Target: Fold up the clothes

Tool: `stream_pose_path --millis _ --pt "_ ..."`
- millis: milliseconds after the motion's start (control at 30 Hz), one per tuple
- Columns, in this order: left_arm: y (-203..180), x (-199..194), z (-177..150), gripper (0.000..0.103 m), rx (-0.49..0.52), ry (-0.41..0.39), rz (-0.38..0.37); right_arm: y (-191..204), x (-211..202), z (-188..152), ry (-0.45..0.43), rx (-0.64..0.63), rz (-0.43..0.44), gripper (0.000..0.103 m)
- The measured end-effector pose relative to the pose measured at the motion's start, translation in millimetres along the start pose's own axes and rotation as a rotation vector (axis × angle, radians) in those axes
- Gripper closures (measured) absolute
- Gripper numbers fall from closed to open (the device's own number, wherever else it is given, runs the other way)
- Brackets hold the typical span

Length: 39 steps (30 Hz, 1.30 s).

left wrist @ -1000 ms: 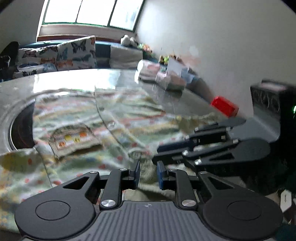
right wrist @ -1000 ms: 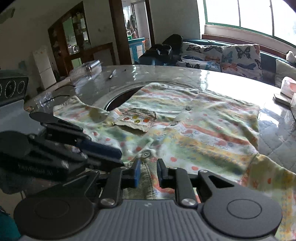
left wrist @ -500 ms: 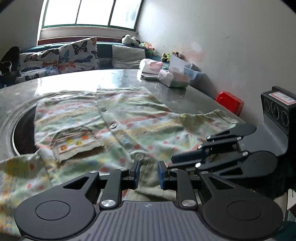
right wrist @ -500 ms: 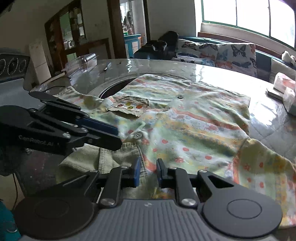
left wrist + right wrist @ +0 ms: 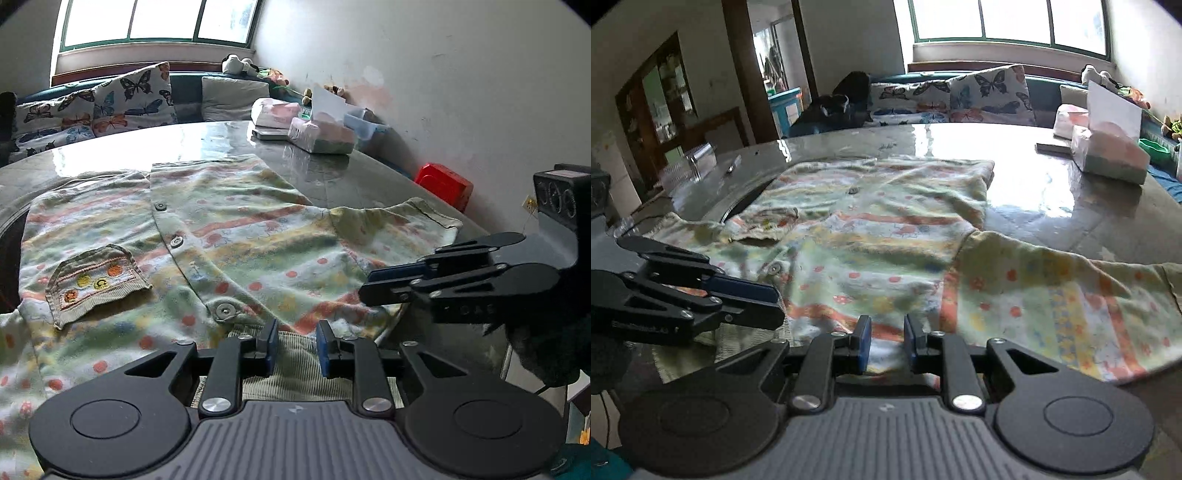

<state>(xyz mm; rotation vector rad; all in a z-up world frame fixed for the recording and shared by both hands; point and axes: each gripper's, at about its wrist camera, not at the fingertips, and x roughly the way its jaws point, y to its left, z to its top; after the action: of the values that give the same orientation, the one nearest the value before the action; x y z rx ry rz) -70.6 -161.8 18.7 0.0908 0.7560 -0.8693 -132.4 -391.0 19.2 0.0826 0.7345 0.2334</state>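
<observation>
spread flat on the table [image 5: 332, 177]: shirt [image 5: 236, 236]; both claws, left [image 5: 294, 345] and right [image 5: 885, 341], parted at its collar end; pinching probably next.

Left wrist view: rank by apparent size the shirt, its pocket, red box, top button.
1. shirt
2. pocket
3. red box, which sits farther from the camera, so this rank is unsure
4. top button

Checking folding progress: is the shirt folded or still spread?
Spread: the shirt lies flat, buttoned front up, sleeve out sideways.
</observation>
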Motion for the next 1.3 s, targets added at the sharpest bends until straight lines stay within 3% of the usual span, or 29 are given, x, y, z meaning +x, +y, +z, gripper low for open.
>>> stream_pose_path --millis 233,900,1000,1300 --pt "-0.2 0.4 -0.5 0.076 0.006 0.003 0.000 -28.1 -9.5 -6.9 -0.011 0.096 -0.060 0.084" --pt "-1.9 0.2 0.2 0.073 0.012 0.010 -0.002 -142.6 -25.6 -7.8 -0.066 0.248 -0.459 0.084" --pt "-2.1 0.4 0.0 0.073 0.015 0.011 -0.002 -153.7 -24.4 -4.3 -0.061 0.243 -0.512 0.076" --pt "-5.3 1.1 -0.6 0.064 0.027 0.012 -0.007 -170.8 -42.6 -9.8 -0.108 0.303 -0.571 0.068"
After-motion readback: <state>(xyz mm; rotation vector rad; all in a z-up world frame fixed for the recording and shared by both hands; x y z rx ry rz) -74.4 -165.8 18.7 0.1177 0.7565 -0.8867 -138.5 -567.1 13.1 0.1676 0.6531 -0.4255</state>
